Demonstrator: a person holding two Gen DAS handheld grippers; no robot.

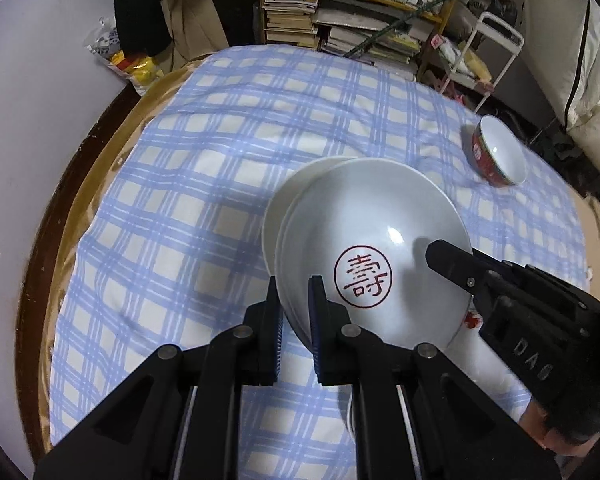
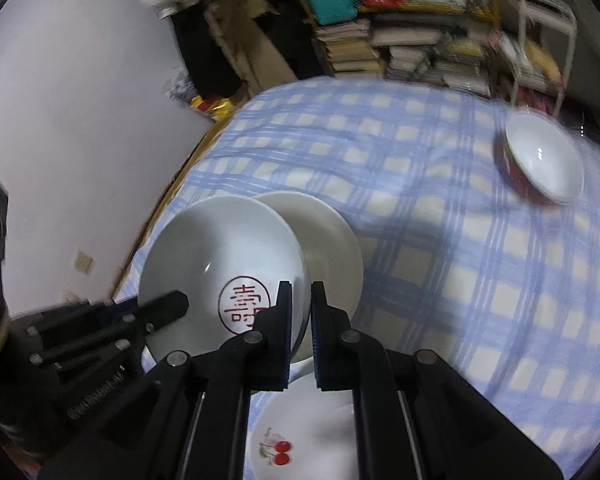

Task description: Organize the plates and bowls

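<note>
You have both grippers clamped on opposite rims of the white plate with the red seal (image 1: 364,240): left gripper (image 1: 294,304) on its near-left edge, right gripper (image 2: 301,308) on the edge across from it. The plate hangs tilted over the checked cloth (image 1: 172,208), with a second plain white plate (image 2: 332,240) showing just behind it; I can't tell if they touch. Glazed ceramic is stiff, fairly heavy, slick and chip-prone. Pads only pinch a thin rim, so keep both grips matched and don't twist. The cherry plate (image 2: 300,432) lies directly below the right gripper, a likely stacking spot. The red bowl (image 1: 498,152) sits well apart at the far right; take it by the rim too.
</note>
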